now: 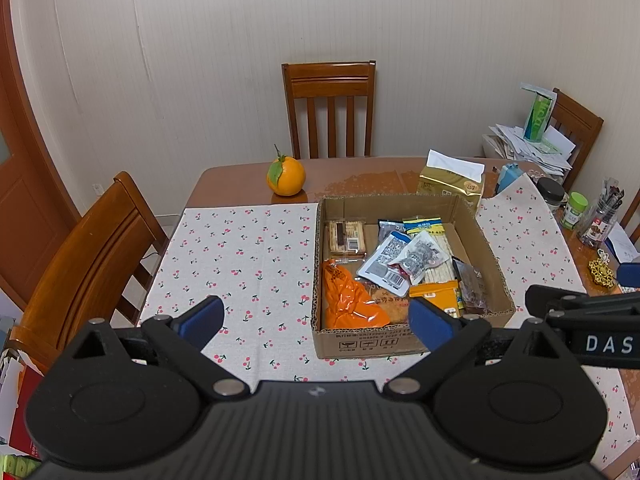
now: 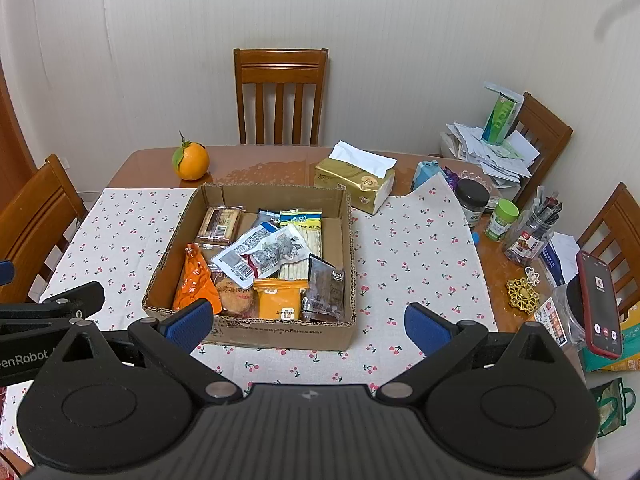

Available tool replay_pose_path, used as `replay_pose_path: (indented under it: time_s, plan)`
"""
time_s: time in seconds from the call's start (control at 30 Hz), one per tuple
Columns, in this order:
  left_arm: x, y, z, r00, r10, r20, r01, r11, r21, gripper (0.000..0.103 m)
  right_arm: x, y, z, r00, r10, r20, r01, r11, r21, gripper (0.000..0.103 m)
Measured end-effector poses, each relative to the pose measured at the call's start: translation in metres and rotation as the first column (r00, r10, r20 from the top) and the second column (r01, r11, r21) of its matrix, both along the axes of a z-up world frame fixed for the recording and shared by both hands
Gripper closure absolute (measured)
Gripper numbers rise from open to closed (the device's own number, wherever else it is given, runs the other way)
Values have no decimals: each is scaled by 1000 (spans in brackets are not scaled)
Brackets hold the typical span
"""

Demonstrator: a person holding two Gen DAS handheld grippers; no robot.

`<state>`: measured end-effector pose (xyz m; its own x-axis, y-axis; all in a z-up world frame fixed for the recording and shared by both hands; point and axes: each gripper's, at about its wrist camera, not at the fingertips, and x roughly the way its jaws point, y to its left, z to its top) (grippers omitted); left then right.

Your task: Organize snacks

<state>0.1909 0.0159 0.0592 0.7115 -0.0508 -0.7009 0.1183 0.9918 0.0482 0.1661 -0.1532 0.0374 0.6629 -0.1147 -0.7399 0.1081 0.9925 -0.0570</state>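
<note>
A shallow cardboard box (image 1: 478, 222) (image 2: 176, 240) sits on the cherry-print tablecloth (image 1: 248, 256) (image 2: 416, 256). Several snack packs lie inside it: an orange bag (image 1: 346, 300) (image 2: 196, 280), a wafer pack (image 1: 346, 236) (image 2: 220, 222), a grey-white pouch (image 1: 390, 260) (image 2: 244, 258), a yellow packet (image 1: 438, 296) (image 2: 278, 298) and a dark packet (image 1: 472, 286) (image 2: 326, 284). My left gripper (image 1: 316, 322) hovers open over the box's near-left corner, holding nothing. My right gripper (image 2: 308, 326) hovers open before the box's near wall, also empty.
An orange with a leaf (image 1: 286, 176) (image 2: 191, 161) and a gold tissue pack (image 1: 452, 182) (image 2: 356, 182) lie beyond the box. Jars, papers and a gold ornament (image 2: 522, 294) crowd the right side, with a red phone (image 2: 600, 304) propped there. Wooden chairs (image 1: 330, 108) surround the table.
</note>
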Motion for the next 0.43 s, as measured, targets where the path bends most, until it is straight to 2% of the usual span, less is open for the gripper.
replay_pose_path:
  time_s: [0.43]
  plan:
    - [2, 0, -1, 1000, 6, -9, -6, 1000, -2, 5, 0, -1, 1, 1000, 0, -2, 0, 1000, -2, 0]
